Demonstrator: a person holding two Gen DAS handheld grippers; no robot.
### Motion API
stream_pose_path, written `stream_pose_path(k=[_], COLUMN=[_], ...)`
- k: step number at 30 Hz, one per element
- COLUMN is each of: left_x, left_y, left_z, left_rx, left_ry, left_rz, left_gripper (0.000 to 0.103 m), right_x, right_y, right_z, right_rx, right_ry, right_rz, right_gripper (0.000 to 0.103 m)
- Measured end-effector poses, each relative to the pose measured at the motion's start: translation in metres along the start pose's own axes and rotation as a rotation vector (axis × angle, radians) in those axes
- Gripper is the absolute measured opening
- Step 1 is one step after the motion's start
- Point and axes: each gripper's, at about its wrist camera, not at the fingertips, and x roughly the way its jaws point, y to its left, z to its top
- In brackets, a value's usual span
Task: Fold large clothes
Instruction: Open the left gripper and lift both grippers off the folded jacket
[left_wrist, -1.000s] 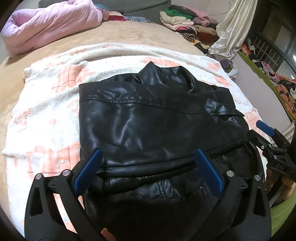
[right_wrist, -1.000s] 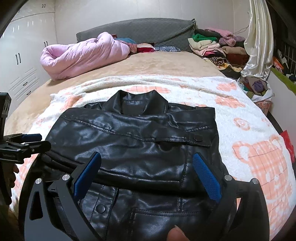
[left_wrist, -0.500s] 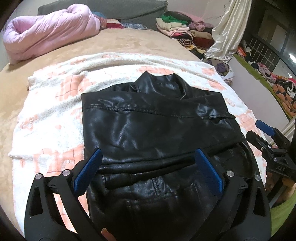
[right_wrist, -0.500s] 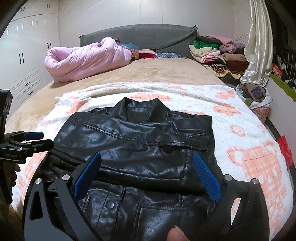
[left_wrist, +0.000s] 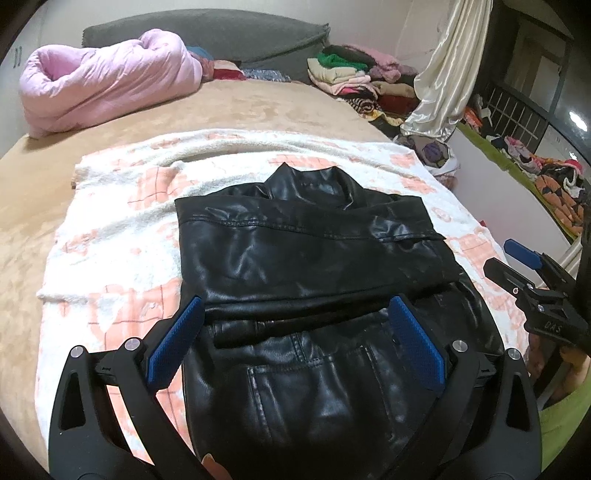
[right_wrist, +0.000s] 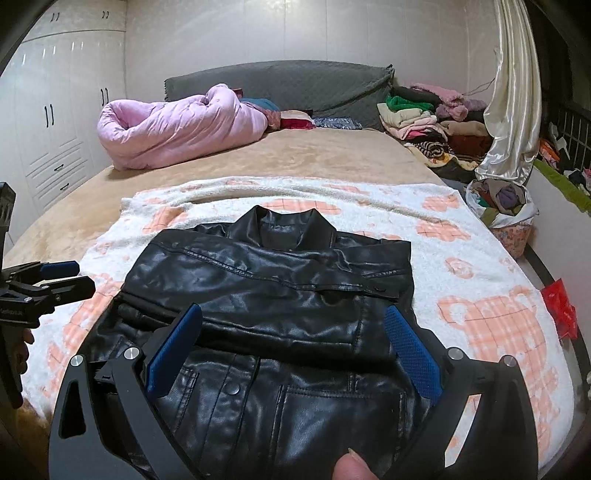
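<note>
Bedroom clutter frames everything I see: a tan bed (right_wrist: 295, 158) with a grey headboard (right_wrist: 280, 83), a rolled pink quilt (right_wrist: 173, 129) near the pillows, a stack of folded clothes (right_wrist: 424, 114) at the far right corner, white wardrobe doors (right_wrist: 55, 110) along the left wall and a cream curtain (right_wrist: 513, 92) hanging on the right. Across the near part of the bed lies a white fleece blanket (right_wrist: 461, 266) with peach checked shapes, and on it rests the black leather jacket (left_wrist: 306, 258), collar pointing away from me, sleeves folded across the chest so they form a band over the body (the lower front with its pockets and snaps shows below that band). My left tool (left_wrist: 295, 336) hovers over the jacket's lower half, its blue pads spread wide apart with nothing between them; one pad sits over the left edge of the jacket, the other over the right part of the folded sleeve band. My right tool (right_wrist: 293, 343) is likewise released, jaws wide, hanging above the hem area with the jacket visible between the pads but not pinched. From the left view I can see the right tool off to the side beyond the jacket's edge, and from the right view the left one sits beside the opposite edge. A fingertip (right_wrist: 351, 467) shows at the bottom of the right view.
</note>
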Motion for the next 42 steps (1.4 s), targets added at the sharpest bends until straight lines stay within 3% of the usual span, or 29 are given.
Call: stream_pose_path(k=[23, 42], left_x=[-0.042, -0.054], left_y=[-0.021, -0.033], left_z=[-0.041, -0.096], left_rx=[-0.041, -0.020], left_ry=[-0.093, -0.033], left_rz=[0.005, 0.064], left_gripper=[0.093, 0.093], right_x=[-0.051, -0.083], right_y=[0.012, -0.005], right_z=[-0.021, -0.073], right_rx=[-0.050, -0.056], right_ry=[-0.022, 0.023], right_rz=[0.025, 0.020], right_gripper=[0.099, 0.099])
